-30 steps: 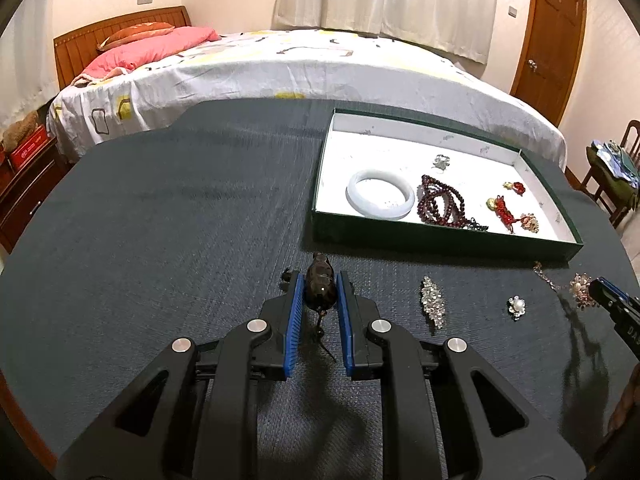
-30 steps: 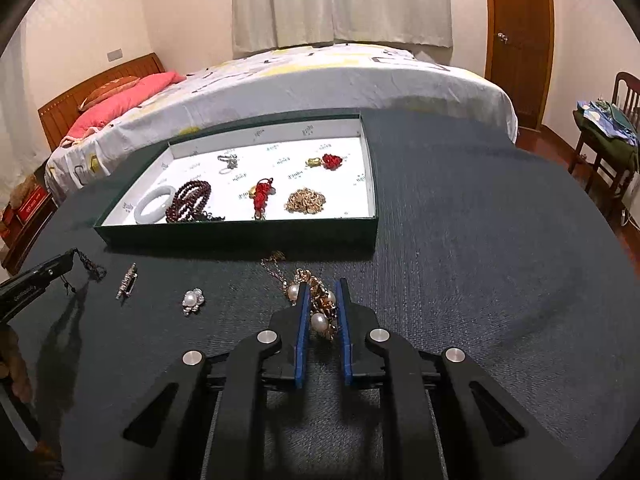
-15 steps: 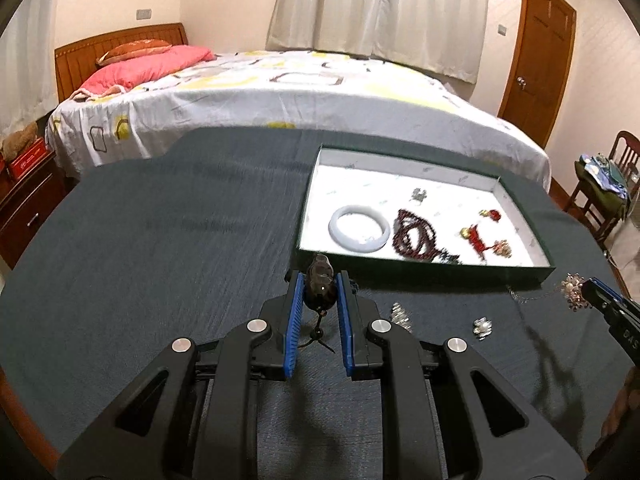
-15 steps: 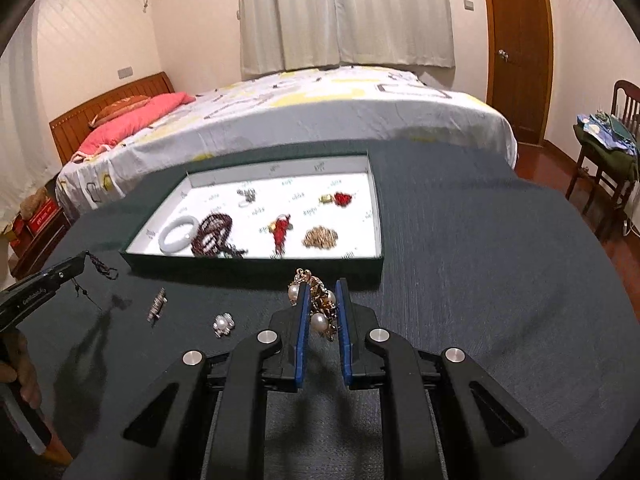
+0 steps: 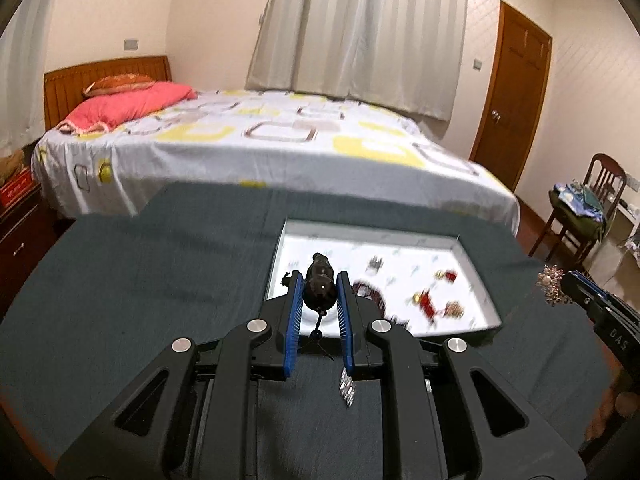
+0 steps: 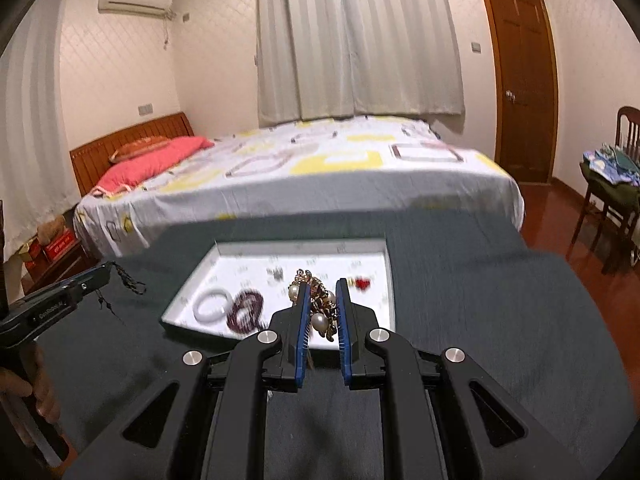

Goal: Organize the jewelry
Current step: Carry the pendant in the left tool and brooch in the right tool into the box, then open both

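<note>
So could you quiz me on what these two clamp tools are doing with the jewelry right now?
1. True or false: the left gripper is shut on a dark pendant.
2. The right gripper holds: A) white bangle B) gold and pearl piece C) nothing.
3. Where does the white bangle lie?

Key: 1 true. 2 B. 3 In the tray, beside the dark red bead string.
</note>
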`<state>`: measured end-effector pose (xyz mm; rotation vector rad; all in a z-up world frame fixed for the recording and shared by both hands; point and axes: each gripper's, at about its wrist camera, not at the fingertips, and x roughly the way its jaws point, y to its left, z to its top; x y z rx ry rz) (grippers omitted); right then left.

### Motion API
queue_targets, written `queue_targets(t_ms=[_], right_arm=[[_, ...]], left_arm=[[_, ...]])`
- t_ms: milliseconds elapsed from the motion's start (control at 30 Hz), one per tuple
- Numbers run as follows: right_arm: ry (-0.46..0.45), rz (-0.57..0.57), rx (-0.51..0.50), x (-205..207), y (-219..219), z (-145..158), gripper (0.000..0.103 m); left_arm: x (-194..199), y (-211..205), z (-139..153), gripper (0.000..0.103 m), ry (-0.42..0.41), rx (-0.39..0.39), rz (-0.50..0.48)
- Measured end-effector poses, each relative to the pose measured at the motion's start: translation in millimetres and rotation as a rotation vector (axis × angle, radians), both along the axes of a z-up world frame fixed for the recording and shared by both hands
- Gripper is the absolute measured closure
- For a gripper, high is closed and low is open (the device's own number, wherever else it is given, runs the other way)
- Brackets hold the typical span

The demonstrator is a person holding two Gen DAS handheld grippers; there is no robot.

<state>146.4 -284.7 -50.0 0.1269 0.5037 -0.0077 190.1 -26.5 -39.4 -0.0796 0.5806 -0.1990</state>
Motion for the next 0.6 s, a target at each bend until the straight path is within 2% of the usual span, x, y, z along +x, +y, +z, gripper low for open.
queue_targets(t_ms=[233,400,600], right_arm=[[-0.076,0.015,-0.012,25.2,3.5,28.0,0.09],[-0.112,0.019,-0.016,49.1,4.0,41.1,0.09],[-0.12,0.017,-0.015,86.1,5.0,37.7,0.09]], left_arm=[[22.1,-14.4,27.4,0.086,-0.066,-0.006,-0.022],[44.7,-24.4,35.9,0.086,-0.084,-0.013,-0.027],[78.4,-37.6,36.6,0.086,-0.1,-0.009,-0.03]])
